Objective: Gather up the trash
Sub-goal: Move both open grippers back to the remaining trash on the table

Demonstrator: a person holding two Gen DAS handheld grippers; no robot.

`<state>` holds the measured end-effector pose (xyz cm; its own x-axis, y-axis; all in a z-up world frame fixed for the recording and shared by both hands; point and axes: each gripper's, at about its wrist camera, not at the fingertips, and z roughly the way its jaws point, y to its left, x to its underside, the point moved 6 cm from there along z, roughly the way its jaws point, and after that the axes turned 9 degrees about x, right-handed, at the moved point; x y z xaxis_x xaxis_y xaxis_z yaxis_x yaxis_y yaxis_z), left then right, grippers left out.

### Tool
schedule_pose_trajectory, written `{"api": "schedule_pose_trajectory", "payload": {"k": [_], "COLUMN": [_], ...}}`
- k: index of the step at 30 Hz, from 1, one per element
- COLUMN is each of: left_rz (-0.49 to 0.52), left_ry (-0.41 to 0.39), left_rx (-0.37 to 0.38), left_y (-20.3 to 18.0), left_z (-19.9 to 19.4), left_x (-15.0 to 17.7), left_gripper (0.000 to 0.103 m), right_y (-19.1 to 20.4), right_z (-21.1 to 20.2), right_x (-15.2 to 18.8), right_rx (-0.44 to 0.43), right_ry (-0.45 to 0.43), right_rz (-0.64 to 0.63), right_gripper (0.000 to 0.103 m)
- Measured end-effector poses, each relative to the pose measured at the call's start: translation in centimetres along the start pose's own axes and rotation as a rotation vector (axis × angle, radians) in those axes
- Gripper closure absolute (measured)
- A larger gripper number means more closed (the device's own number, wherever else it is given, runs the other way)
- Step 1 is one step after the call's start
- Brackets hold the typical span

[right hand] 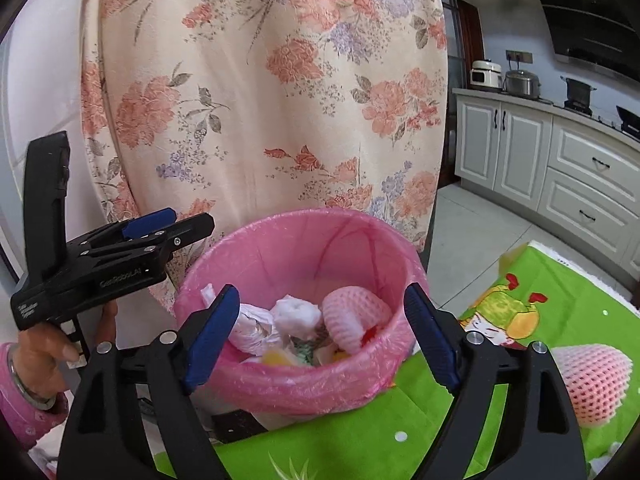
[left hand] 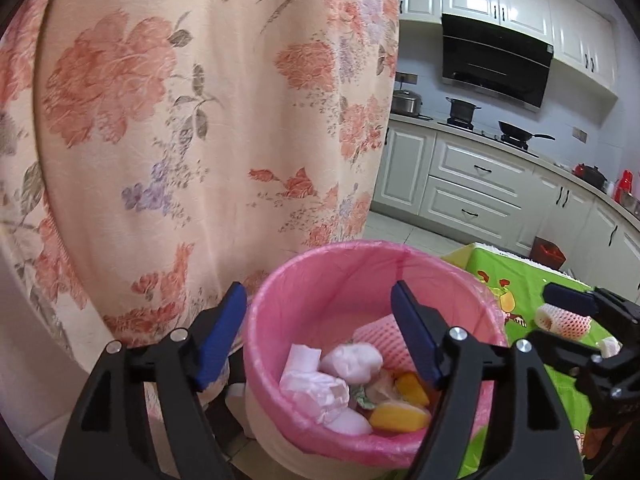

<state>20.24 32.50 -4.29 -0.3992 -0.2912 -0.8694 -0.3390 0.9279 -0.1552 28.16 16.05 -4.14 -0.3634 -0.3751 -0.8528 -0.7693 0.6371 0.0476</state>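
- White kitchen cabinets (left hand: 472,184) line the far wall under a black range hood (left hand: 496,60), with a pot (left hand: 462,110) and a frying pan (left hand: 516,132) on the stove and a steel cooker (left hand: 406,102) on the counter beside it.
- Hanging just behind the work area, a peach floral curtain (left hand: 208,120) fills most of both views.
- Pink-lined, the trash bin (left hand: 280,308) stands between the curtain and a table spread with a bright green cartoon tablecloth (right hand: 560,292).
- Inside the bin lie crumpled white tissues (left hand: 316,384), a pink foam fruit net (right hand: 356,316) and yellow peel pieces (left hand: 396,416).
- Over the bin's near rim, the left gripper (left hand: 316,336) stands with its jaws wide apart and nothing between the blue pads; one pad sits outside the rim, the other over the trash.
- Likewise wide and empty, the right gripper (right hand: 324,332) frames the bin's contents from the table side.
- Seen from the right wrist camera, a person's hand (right hand: 44,356) in a pink sleeve, with a bracelet on the wrist, holds the left gripper's handle.
- On the tablecloth, apart from the bin, a second foam fruit net (right hand: 588,384) lies uncollected near the right gripper.
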Motion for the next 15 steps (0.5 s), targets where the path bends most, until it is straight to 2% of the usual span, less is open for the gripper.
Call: {"api": "schedule_pose_trajectory", "payload": {"k": [1,5,10,15], "left_rz": [-0.009,-0.008,0.046,0.105], "left_ry": [0.001,-0.005,-0.028,-0.009], "left_rx": [-0.002,0.006,0.038,0.115], "left_y": [0.0,-1.5,-5.8,-11.1], "left_z": [-0.2,-1.3,-3.1,-3.3], "left_x": [0.2,1.2,2.5,4.3], "left_gripper": [0.024,0.02,0.007,0.005], "right_y": [-0.2,-1.4,-3.7,-7.5], "right_z": [-0.4,-2.7,-5.7,-9.0], "right_x": [0.2,1.7,4.3,7.6], "right_rx": [0.007,0.056,0.128,0.214], "right_ry": [-0.003,-0.008,-0.005,0.012], "right_rz": [0.0,0.015,0.05,0.129], "right_gripper": [0.023,0.023,0.023,0.023]}}
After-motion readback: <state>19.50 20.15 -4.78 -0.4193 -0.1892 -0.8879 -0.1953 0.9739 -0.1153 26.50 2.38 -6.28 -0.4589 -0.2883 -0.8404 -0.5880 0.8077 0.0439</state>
